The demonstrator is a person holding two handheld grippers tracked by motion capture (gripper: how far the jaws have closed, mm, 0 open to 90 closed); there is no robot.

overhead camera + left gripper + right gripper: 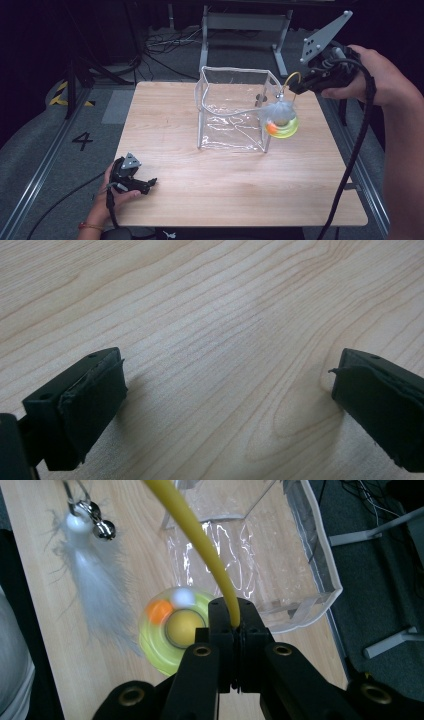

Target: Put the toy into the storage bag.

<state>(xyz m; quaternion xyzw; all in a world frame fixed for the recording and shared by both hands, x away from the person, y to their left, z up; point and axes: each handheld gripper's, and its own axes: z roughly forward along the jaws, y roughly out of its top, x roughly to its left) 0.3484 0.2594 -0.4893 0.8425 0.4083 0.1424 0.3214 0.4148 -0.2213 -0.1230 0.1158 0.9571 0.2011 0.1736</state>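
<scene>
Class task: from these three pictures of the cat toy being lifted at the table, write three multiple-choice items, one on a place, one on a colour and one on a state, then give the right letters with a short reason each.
1. Where does the toy's round base hang?
A. inside the clear bag
B. beside the clear bag's right front corner
C. by the left gripper

2. What colour is the wand clamped in the right gripper?
A. yellow
B. blue
C. black

3. How do the left gripper's jaws stand?
A. shut on the feather
B. shut on nothing
C. open, over bare table

Answers: 1 B, the high view shows the base outside the bag at that corner. 2 A, the right gripper view shows a yellow stem between shut jaws. 3 C, the left gripper view shows wood grain between the parted jaws.
</scene>
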